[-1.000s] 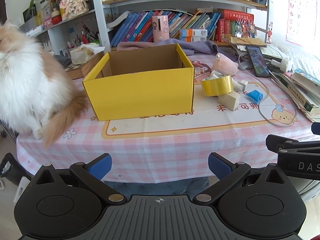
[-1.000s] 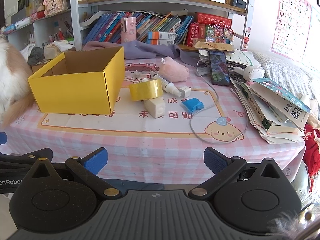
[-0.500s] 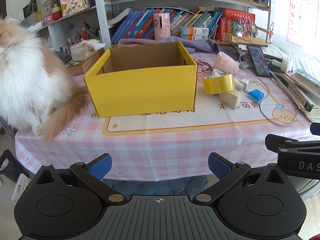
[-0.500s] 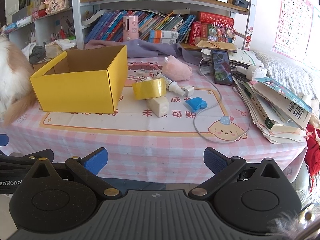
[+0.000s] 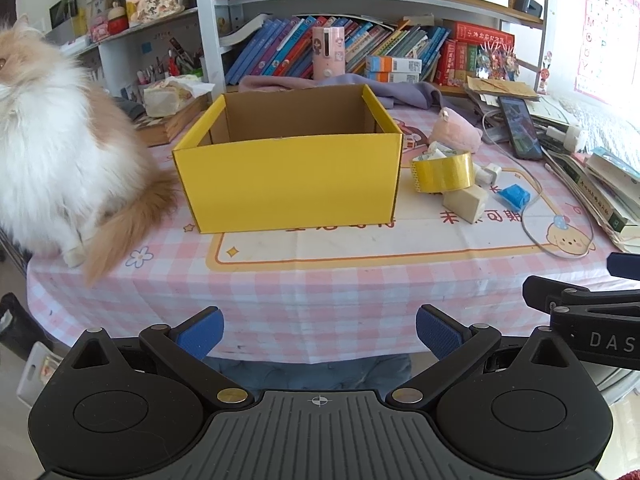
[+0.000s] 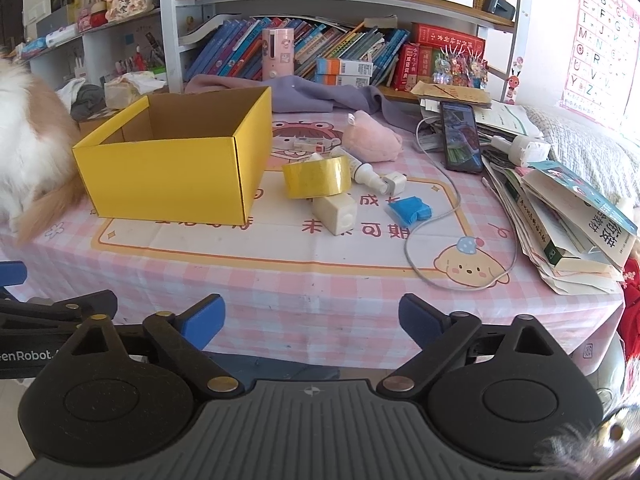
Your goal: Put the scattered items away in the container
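An open yellow cardboard box [image 5: 288, 180] [image 6: 168, 176] stands on the pink checked tablecloth. To its right lie a yellow tape roll [image 5: 442, 171] [image 6: 317, 176], a cream block [image 5: 466, 203] [image 6: 335, 212], a blue piece [image 5: 513, 196] [image 6: 410, 209], a white bottle [image 6: 366, 171], a white plug [image 6: 394, 183] and a pink plush [image 5: 456, 130] [image 6: 372, 140]. My left gripper [image 5: 319, 330] and right gripper [image 6: 311, 320] are both open and empty, off the table's front edge.
A fluffy white and orange cat [image 5: 60, 160] sits on the table left of the box. A phone [image 6: 460, 140] with a grey cable [image 6: 440, 216] and a stack of books [image 6: 568, 216] lie at the right. Bookshelves [image 5: 360, 48] stand behind.
Both grippers have moved forward and slightly up, nearer the table. The cat has turned its head. Nothing was picked up.
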`<state>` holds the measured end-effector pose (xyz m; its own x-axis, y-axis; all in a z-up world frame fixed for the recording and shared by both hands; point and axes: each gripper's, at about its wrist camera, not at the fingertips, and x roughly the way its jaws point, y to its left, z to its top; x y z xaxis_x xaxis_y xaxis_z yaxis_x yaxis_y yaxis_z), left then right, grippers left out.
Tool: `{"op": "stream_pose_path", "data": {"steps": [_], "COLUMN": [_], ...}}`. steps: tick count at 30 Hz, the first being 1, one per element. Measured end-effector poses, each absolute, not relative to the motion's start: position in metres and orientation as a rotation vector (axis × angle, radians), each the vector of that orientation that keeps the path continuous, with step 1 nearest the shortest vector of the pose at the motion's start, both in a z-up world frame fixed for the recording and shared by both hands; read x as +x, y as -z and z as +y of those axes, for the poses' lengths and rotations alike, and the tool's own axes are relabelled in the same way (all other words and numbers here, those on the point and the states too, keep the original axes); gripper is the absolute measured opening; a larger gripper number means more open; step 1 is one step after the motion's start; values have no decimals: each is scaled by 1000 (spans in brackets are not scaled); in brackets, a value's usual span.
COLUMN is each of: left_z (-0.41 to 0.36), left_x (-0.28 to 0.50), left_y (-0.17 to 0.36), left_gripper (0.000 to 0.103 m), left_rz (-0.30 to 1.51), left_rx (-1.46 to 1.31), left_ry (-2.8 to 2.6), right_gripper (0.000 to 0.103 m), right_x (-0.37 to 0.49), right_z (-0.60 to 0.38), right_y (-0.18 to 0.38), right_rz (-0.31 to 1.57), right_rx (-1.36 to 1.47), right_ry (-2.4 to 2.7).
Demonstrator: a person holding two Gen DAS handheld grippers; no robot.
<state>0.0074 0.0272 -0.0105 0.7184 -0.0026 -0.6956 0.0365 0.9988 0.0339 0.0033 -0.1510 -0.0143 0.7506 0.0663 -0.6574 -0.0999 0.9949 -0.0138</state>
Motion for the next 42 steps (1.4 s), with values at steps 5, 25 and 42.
{"op": "stream_pose_path", "data": {"steps": [5, 25, 42], "left_z": [25, -8, -69], "left_x": [12, 46, 98], "left_y": [12, 18, 19], "left_gripper": [103, 102, 95], "left_rz": [772, 778, 739], "left_rx": [51, 104, 183], "left_ry": [38, 132, 260], "right_gripper": [86, 72, 64], "right_x": [9, 44, 111], "right_z": [-151, -173, -222], "right_y": [16, 26, 23], "right_rz": [726, 772, 743], "right_rx": [-46, -25, -98], "right_ry": [-102, -80, -122]}}
